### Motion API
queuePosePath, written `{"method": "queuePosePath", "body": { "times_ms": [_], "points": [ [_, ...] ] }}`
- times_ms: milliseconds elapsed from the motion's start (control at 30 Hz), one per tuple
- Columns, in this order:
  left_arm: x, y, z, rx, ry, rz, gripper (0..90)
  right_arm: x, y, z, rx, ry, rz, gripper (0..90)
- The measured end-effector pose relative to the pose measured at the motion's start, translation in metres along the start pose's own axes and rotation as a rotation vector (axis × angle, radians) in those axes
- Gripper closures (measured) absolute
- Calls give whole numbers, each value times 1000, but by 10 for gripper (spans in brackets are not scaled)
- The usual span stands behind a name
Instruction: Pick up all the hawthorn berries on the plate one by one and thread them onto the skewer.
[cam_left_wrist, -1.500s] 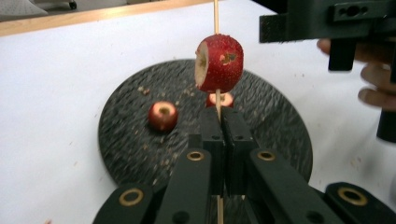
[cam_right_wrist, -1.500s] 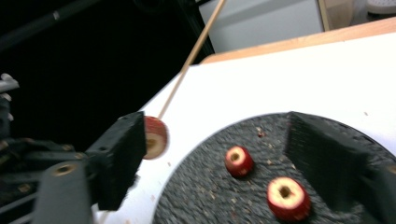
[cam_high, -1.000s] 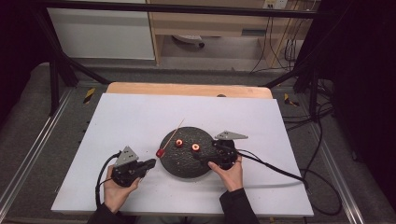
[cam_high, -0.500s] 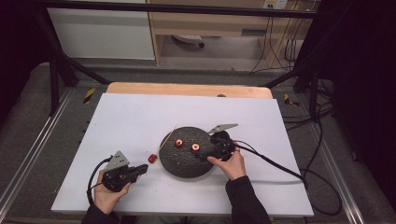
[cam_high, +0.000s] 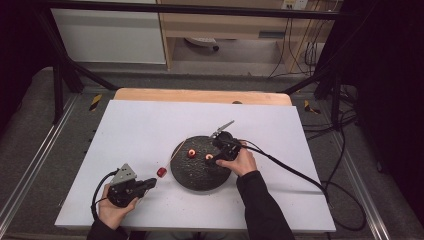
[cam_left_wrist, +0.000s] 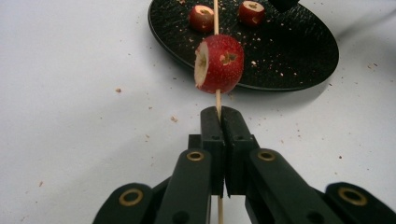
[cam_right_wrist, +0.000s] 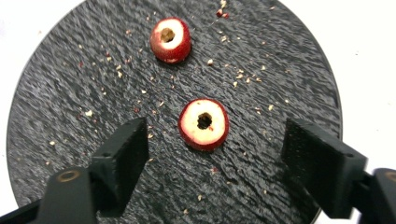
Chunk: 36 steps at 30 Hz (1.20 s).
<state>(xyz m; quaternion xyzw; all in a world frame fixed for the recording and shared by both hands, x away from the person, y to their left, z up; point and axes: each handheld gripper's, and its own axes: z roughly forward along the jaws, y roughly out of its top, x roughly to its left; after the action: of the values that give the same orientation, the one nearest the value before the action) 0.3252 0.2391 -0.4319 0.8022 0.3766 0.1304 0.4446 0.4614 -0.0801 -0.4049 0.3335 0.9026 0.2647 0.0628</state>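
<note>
The left gripper (cam_left_wrist: 219, 116) pinches a thin stick (cam_left_wrist: 215, 16) carrying one fruit piece (cam_left_wrist: 219, 64), just off the black plate's (cam_high: 192, 177) left rim. Over the plate, the right gripper (cam_right_wrist: 212, 149), jaws just closing yet apart, straddles a cored piece (cam_right_wrist: 203, 123); another (cam_right_wrist: 170, 40) lies beyond.

The round black plate (cam_right_wrist: 70, 70) is showing a rough, rippled, matt stone-like face flecked with pale crumbs, while the white counter (cam_left_wrist: 70, 93) is looking smooth and matt like paper or laminate, with a bare pale wood edge (cam_high: 200, 95) along its far side. The thin pale wooden skewer (cam_left_wrist: 216, 14) is looking dry and matt, and the cut red fruit piece (cam_left_wrist: 219, 63) on it is shining with glossy skin beside a dull cream flesh face. The black plastic fingers (cam_right_wrist: 322, 163) of the right gripper (cam_right_wrist: 212, 163) are looking matt with finely dotted, grippy pads, and brass-coloured metal rivets (cam_left_wrist: 195, 156) are glinting on the left gripper (cam_left_wrist: 219, 126).
</note>
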Motion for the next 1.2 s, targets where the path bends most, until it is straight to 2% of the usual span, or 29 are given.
{"method": "queuePosePath", "body": {
  "times_ms": [167,300,400,567,667,800,1067,1200],
  "points": [
    [0,0,0,1,1,-1,883,1,9,7,39,17,-21,336],
    [0,0,1,4,1,0,883,2,15,9,63,21,-62,406],
    [0,0,1,5,0,1,883,2,19,11,69,36,-70,457],
    [0,0,2,8,-1,1,883,1,21,16,120,45,-83,524],
    [1,0,2,9,-1,1,883,1,22,18,133,59,-78,559],
    [1,-1,2,11,0,1,883,-1,22,19,153,54,-76,600],
    [1,-1,2,10,0,2,883,-2,23,18,167,62,-47,609],
    [1,-1,2,10,1,3,883,-2,24,15,148,64,-36,612]
  ]
}}
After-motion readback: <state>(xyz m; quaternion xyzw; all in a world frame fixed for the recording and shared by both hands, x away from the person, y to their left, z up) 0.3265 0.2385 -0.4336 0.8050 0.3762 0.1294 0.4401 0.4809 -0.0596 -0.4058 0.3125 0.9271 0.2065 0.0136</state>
